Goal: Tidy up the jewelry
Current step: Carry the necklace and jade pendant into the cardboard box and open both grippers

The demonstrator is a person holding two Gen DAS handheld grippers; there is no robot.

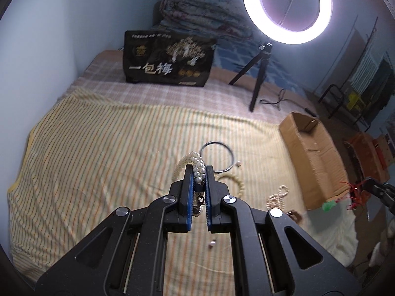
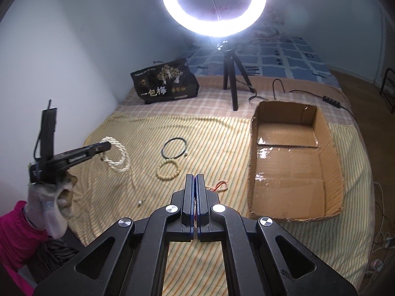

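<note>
My left gripper (image 1: 199, 172) pinched the pearl necklace (image 1: 197, 166), my right gripper (image 2: 196, 180) clamped a red-corded strand (image 2: 217, 186) — both wanted lifting clear, then lowering gently inside the cardboard box (image 2: 333, 157).

Your left gripper (image 1: 199, 172) is clamped on a pearl necklace (image 1: 197, 166), raised above the bed, your white-gloved left hand (image 2: 53, 204) wrapping its handle. Your right gripper (image 2: 196, 178) has its jaws pressed together, pinching a red cord (image 2: 196, 213).
</note>
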